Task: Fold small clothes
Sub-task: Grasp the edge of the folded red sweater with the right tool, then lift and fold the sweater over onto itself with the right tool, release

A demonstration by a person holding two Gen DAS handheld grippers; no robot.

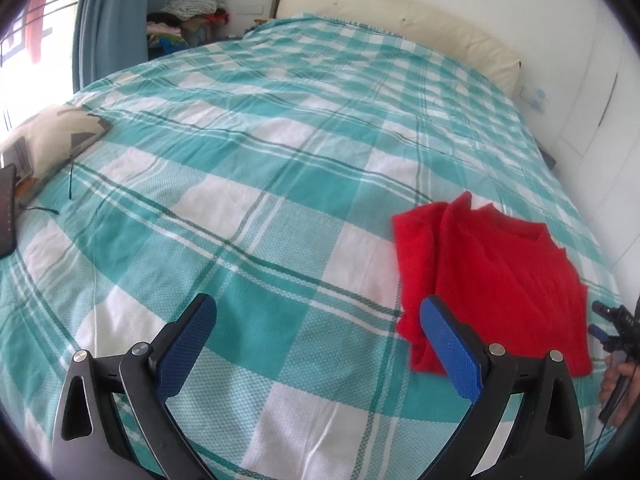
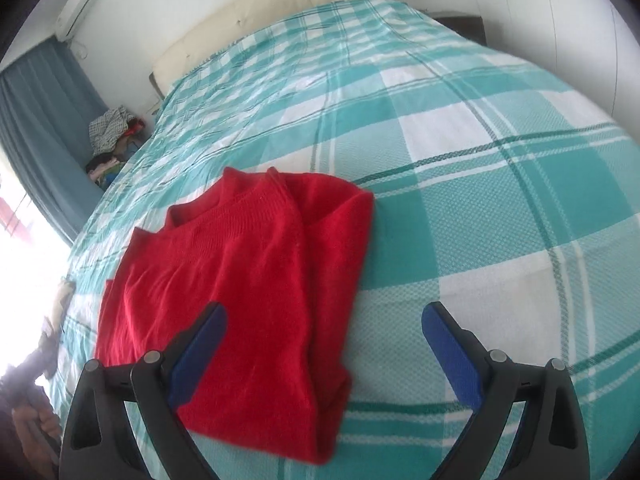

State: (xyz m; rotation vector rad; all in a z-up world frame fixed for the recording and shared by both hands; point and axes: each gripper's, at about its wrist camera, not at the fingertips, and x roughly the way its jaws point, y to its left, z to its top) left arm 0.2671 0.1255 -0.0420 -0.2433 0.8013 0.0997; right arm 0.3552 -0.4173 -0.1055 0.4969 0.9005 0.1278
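A red knitted sweater [image 1: 492,280] [image 2: 248,280] lies partly folded on the teal and white checked bedspread [image 1: 260,200] [image 2: 480,200], its sleeves tucked in along one side. My left gripper [image 1: 318,316] stands open above the bedspread, with the sweater just beyond its right finger and nothing between the fingers. My right gripper [image 2: 324,324] is open too, hovering over the sweater's near right edge, holding nothing. The right gripper [image 1: 616,320] and a hand [image 1: 618,384] show at the right edge of the left wrist view.
A patterned cushion [image 1: 52,140] and a dark flat device [image 1: 7,208] lie at the bed's left edge. A cream headboard [image 1: 400,20] [image 2: 260,12] runs along the far end. Piled clothes [image 1: 192,4] [image 2: 110,128] sit by a blue curtain [image 1: 112,20].
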